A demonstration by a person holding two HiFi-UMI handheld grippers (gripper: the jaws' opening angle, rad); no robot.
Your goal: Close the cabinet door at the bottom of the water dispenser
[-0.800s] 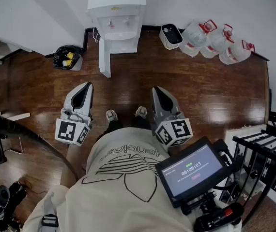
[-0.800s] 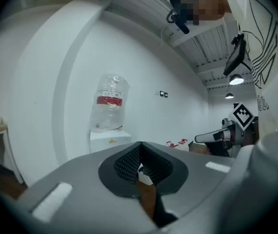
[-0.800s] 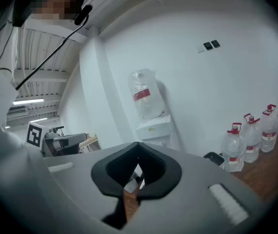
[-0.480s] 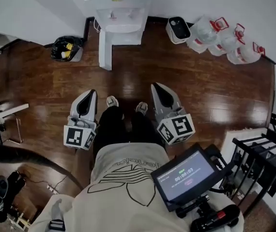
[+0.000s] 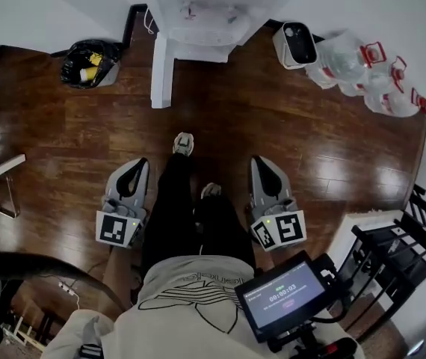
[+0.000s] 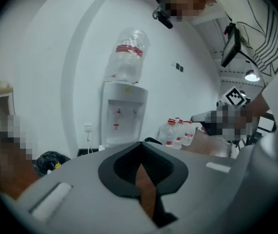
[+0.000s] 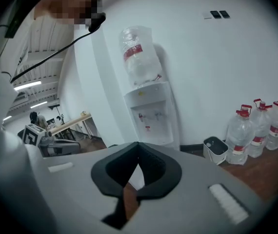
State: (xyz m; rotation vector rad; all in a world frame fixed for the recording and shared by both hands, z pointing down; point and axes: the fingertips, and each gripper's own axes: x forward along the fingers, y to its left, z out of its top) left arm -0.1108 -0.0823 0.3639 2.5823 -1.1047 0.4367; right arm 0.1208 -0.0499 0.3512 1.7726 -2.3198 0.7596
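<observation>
The white water dispenser (image 5: 205, 13) stands against the far wall, an inverted bottle on top in the gripper views. Its bottom cabinet door (image 5: 161, 69) stands open, swung out toward me on the dispenser's left side. My left gripper (image 5: 138, 163) and right gripper (image 5: 259, 161) hang at waist height, well short of the door, either side of the person's legs. Both are shut with nothing between the jaws. The left gripper (image 6: 140, 145) faces the dispenser (image 6: 124, 116) from across the room, and so does the right gripper (image 7: 138, 145), which sees the dispenser (image 7: 151, 113) straight ahead.
A black rubbish bag (image 5: 90, 62) lies left of the dispenser. A small white bin (image 5: 295, 45) and several water bottles (image 5: 370, 73) stand to its right. A black rack (image 5: 400, 260) is at the right, a screen (image 5: 284, 294) at my chest. Dark wood floor lies between.
The person has walked toward the dispenser, which now sits closer and higher in the head view. Both grippers came along with the body and stayed shut.
</observation>
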